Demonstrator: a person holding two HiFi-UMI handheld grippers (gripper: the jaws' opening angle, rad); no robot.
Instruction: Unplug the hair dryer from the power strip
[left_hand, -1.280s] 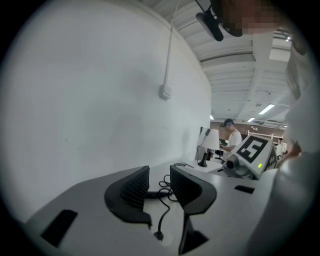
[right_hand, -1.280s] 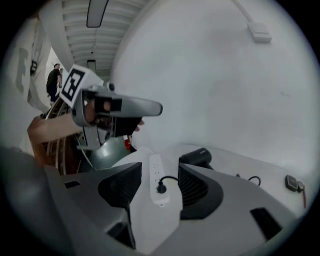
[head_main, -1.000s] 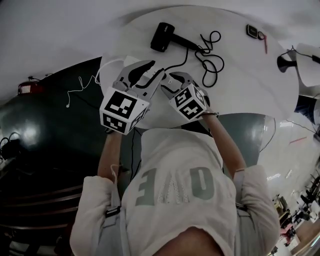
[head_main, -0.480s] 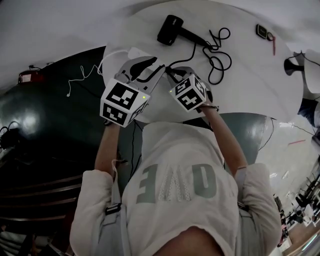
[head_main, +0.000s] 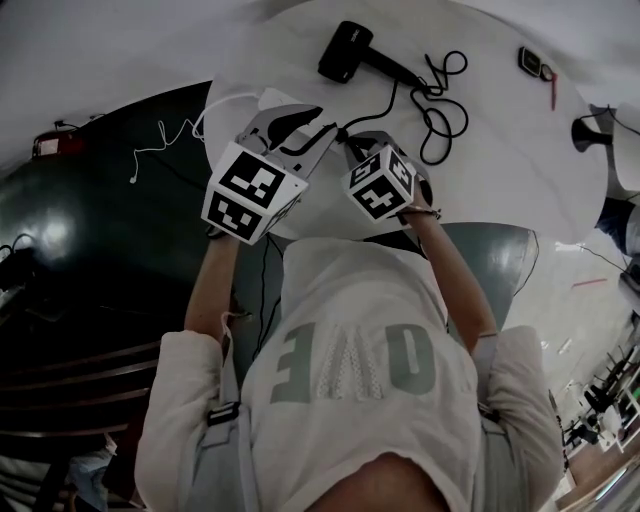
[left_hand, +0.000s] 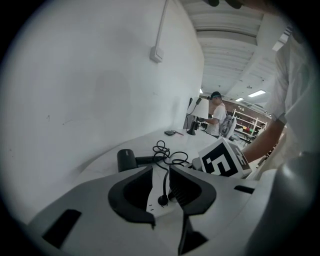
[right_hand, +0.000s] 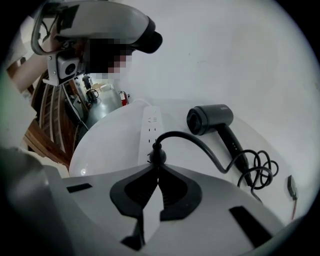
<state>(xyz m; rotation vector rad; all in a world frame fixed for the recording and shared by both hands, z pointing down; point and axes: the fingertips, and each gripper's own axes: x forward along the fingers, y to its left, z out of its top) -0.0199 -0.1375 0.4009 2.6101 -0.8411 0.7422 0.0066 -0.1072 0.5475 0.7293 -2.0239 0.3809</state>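
A black hair dryer (head_main: 345, 50) lies at the far side of the white round table (head_main: 500, 170), its cord (head_main: 435, 100) coiled beside it. The cord ends in a black plug (right_hand: 157, 152) seated in the white power strip (right_hand: 151, 127). My right gripper (right_hand: 156, 167) is shut, its tips pinching the near side of the plug. My left gripper (left_hand: 160, 170) straddles the power strip (left_hand: 154, 197) just in front of the plug (left_hand: 162, 201). Its jaws are wide and closing, with the strip between them. In the head view the left gripper (head_main: 305, 125) and right gripper (head_main: 350, 140) sit side by side.
A small dark device (head_main: 530, 62) and a red pen (head_main: 552, 88) lie at the table's far right, near a black stand (head_main: 585, 125). A thin white cable (head_main: 160, 160) trails off the table's left edge. Another person (left_hand: 216, 112) stands far off.
The right gripper's jaws have shut at the plug. The left gripper has sunk a little over the power strip. The hair dryer and its cord lie as before.
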